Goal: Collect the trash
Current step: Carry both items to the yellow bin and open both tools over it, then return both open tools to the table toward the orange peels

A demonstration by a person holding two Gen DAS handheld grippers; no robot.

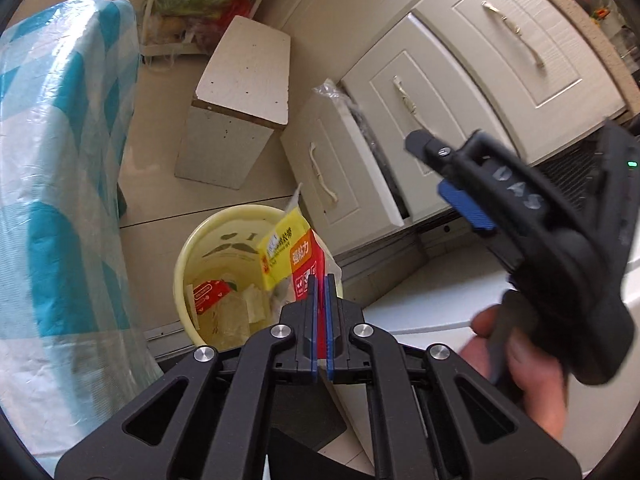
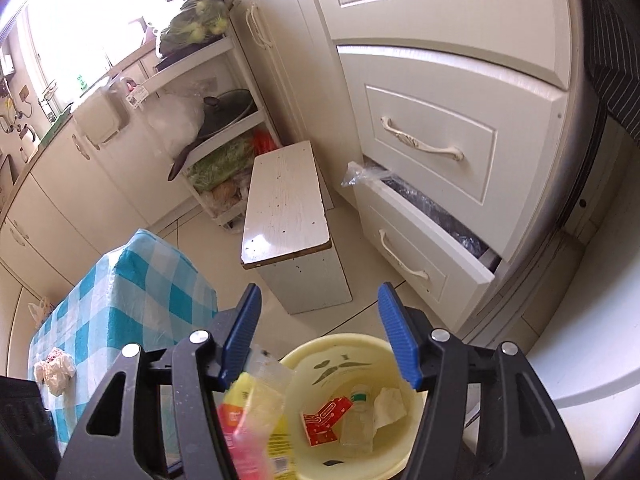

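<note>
A pale yellow trash bin stands on the floor; it also shows in the right wrist view. It holds a red carton, a plastic bottle and crumpled paper. My left gripper is shut on a yellow and red plastic wrapper, held over the bin's rim. The wrapper shows blurred in the right wrist view. My right gripper is open and empty above the bin; it appears at the right of the left wrist view.
A table with a blue checked cloth stands left of the bin, with crumpled trash on it. A white stool stands behind the bin. White drawers are at the right, the lowest one pulled open.
</note>
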